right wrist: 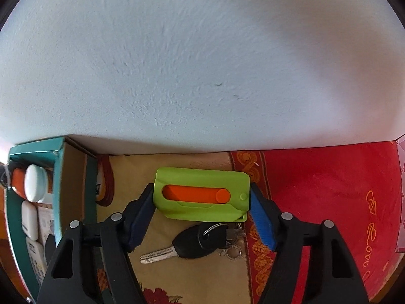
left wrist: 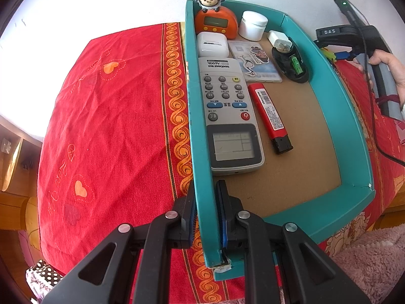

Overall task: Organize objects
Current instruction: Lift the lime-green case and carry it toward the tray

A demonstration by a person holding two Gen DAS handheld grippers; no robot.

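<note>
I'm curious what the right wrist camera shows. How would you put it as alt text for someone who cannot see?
Two black fingers of the right gripper flank a lime-green case with an orange slider, one at each end, lying on patterned cloth below a pale wall. A black key on a ring lies just in front of it, and a teal box of small items sits at the left edge.

"A699K" on remote (left wrist: 229, 116); "DAS" on right tongs (left wrist: 354, 35)
</note>
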